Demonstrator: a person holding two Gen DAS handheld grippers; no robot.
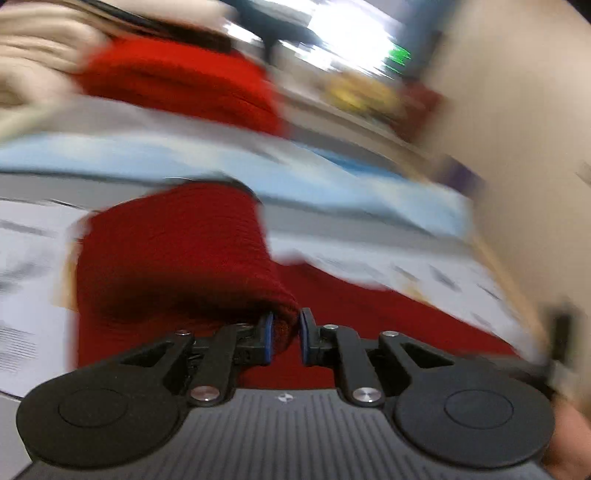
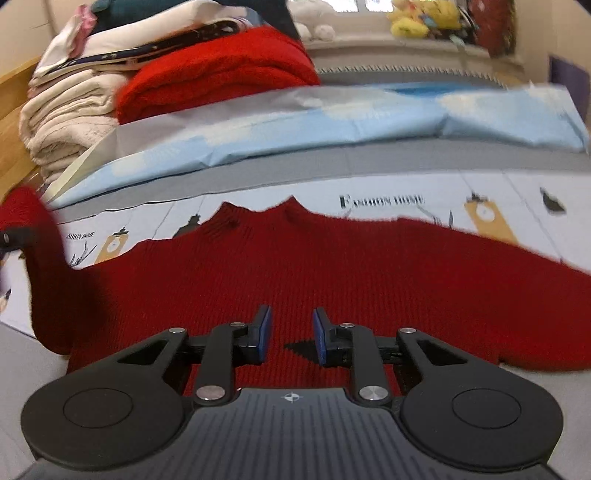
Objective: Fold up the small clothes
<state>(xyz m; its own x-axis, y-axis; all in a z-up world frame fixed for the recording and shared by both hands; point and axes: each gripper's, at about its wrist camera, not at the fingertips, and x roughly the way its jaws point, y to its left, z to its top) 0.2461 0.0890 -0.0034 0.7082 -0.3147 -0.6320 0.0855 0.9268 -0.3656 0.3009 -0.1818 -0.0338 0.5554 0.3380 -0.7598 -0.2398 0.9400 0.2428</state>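
Note:
A dark red knit sweater [image 2: 314, 266] lies flat on a printed bedsheet [image 2: 388, 195], collar toward the far side. My left gripper [image 1: 286, 338] is shut on the sweater's sleeve [image 1: 177, 254] and holds it lifted above the sheet; that view is motion-blurred. The lifted sleeve also shows at the left edge of the right wrist view [image 2: 37, 266]. My right gripper [image 2: 291, 338] is open and empty, low over the sweater's body near its lower hem.
A stack of folded clothes stands at the back left: cream towels [image 2: 70, 122] and a bright red knit [image 2: 221, 70]. A light blue pillow [image 2: 332, 118] lies across the bed behind the sweater. Soft toys [image 2: 424, 18] sit on a far shelf.

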